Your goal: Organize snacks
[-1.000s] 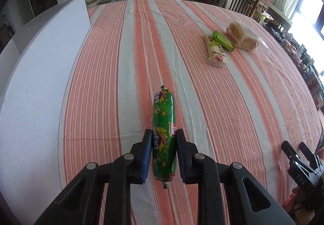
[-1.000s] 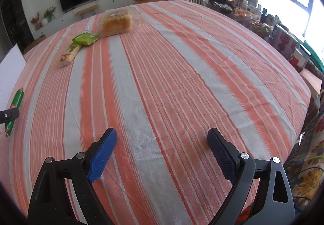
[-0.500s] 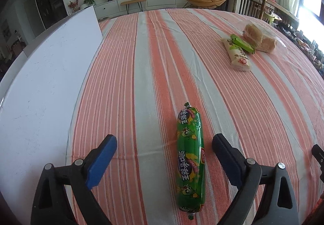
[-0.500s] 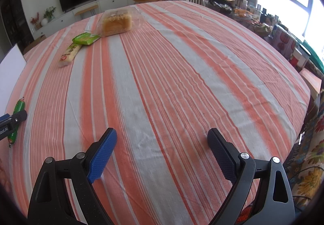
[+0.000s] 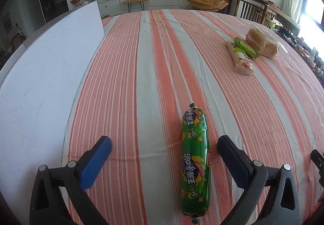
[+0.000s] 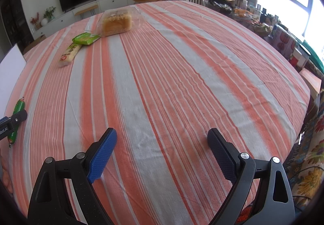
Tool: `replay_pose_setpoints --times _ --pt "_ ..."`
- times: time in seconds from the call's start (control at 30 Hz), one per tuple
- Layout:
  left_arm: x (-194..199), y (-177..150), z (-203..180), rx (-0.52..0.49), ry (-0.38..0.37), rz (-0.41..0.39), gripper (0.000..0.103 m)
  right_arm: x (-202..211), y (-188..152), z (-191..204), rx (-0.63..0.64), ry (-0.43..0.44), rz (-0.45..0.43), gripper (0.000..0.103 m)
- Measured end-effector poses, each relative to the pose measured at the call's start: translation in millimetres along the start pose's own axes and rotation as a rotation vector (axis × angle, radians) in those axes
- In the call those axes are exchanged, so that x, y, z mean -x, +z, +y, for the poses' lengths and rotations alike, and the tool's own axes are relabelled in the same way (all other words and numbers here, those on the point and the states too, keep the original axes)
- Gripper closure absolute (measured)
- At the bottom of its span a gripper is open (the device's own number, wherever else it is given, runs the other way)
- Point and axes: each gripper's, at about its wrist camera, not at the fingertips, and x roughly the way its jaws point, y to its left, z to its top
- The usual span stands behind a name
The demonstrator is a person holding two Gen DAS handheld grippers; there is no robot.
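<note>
A green corn sausage (image 5: 195, 162) lies on the striped tablecloth (image 5: 141, 62) between the fingers of my left gripper (image 5: 164, 140). Its jaws are opening, and neither pad touches the sausage, which sits nearer the right pad. Far right on the table lie a cream snack packet (image 5: 241, 58), a green packet (image 5: 246, 47) and a bag of bread (image 5: 262, 43), close together. My right gripper (image 6: 162, 133) stands open over bare cloth with nothing between its pads. In the right wrist view the sausage (image 6: 19, 106) shows at the left edge, partly hidden by a left finger.
A large white board (image 5: 40, 75) lies along the table's left side. Beyond the table's right edge stands a cluttered sideboard (image 6: 263, 22). A wide stretch of cloth (image 6: 172, 73) separates the sausage from the other snacks.
My left gripper, shut on the sausage a second ago, has let it go and spread wide; the sausage now lies on the cloth. The right gripper has not moved.
</note>
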Motion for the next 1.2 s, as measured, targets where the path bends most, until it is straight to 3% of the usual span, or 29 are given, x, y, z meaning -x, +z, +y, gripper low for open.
replay_pose_setpoints --times 1.1,1.2 --pt "0.0 -0.2 0.5 0.0 -0.001 0.0 0.0 -1.1 1.0 0.1 0.0 0.0 0.008 0.01" --pt "0.1 -0.4 0.5 0.0 -0.001 0.0 0.0 0.8 4.2 -3.3 -0.01 0.029 0.015 0.011"
